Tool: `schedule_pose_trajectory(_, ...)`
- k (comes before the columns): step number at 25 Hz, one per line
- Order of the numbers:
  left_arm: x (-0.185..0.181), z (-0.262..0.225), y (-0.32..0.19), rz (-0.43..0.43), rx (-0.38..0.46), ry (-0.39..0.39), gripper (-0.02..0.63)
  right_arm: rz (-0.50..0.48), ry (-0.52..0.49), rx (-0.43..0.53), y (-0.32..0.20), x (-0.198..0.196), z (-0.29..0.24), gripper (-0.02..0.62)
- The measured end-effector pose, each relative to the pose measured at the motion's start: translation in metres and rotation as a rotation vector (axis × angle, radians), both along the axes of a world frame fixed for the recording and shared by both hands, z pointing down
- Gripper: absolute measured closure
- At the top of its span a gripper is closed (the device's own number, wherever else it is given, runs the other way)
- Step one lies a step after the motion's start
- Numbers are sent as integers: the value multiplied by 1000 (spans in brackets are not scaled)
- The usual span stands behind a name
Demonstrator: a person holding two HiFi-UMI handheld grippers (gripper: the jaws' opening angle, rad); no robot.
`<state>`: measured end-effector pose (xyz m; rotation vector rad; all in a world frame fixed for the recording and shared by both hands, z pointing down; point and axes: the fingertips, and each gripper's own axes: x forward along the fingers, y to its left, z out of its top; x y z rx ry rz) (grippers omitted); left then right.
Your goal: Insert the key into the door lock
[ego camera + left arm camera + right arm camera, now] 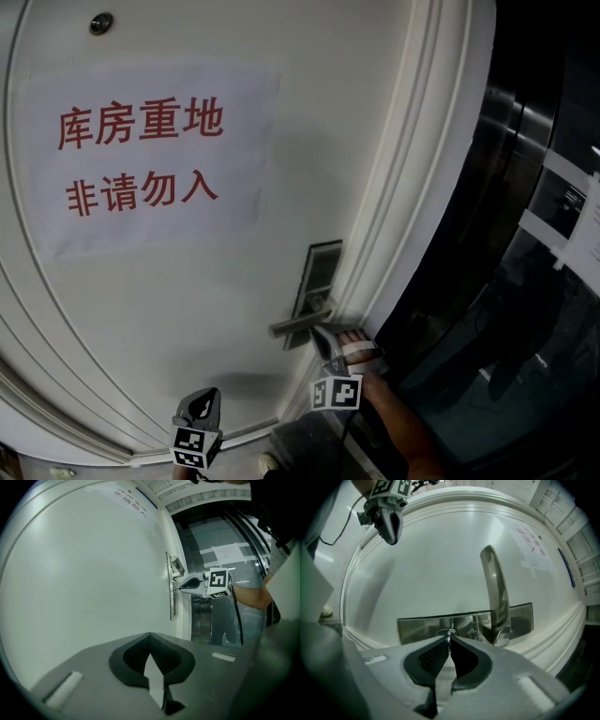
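The white door point(187, 309) carries a steel lock plate point(319, 277) with a lever handle point(302, 324). My right gripper point(324, 337) sits just under that handle with its tips at the plate. In the right gripper view the right gripper point(449, 638) is shut on a small metal key point(450, 633), whose tip meets the keyhole in the lock plate point(417, 625), left of the handle point(494, 597). The left gripper view shows the right gripper point(180, 588) against the lock plate point(170, 592). My left gripper point(212, 394) hangs lower left, away from the lock; the left gripper point(150, 635) is shut and holds nothing.
A paper sign point(141, 159) with red characters is taped to the door, and a peephole point(101, 23) sits above it. The moulded door frame point(422, 187) runs along the right. Dark glass panels point(534, 281) stand beyond it. A person's forearm point(398, 427) holds the right gripper.
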<state>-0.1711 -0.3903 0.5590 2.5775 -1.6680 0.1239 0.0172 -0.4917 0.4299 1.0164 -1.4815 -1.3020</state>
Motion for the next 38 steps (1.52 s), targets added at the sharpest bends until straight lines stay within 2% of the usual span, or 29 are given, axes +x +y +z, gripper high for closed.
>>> schedule_pose_trajectory(21, 5, 0, 3, -6, -9, -12, 604, -24, -20, 11, -1, -2, 1, 575)
schedule_pose_trajectory(23, 5, 1, 5, -6, -11, -14, 604, -30, -26, 1, 0, -3, 4, 533)
schedule_pose_trajectory(27, 5, 2, 8, -9, -15, -14, 604, -47, -52, -24, 2, -4, 8, 396)
schedule_pose_trajectory(30, 5, 0, 10, -12, -11, -15, 604, -61, -66, -25, 5, -6, 8, 344)
schedule_pose_trajectory(38, 12, -3, 13, 1, -6, -18, 604, -67, -113, -38, 16, -3, 1, 339)
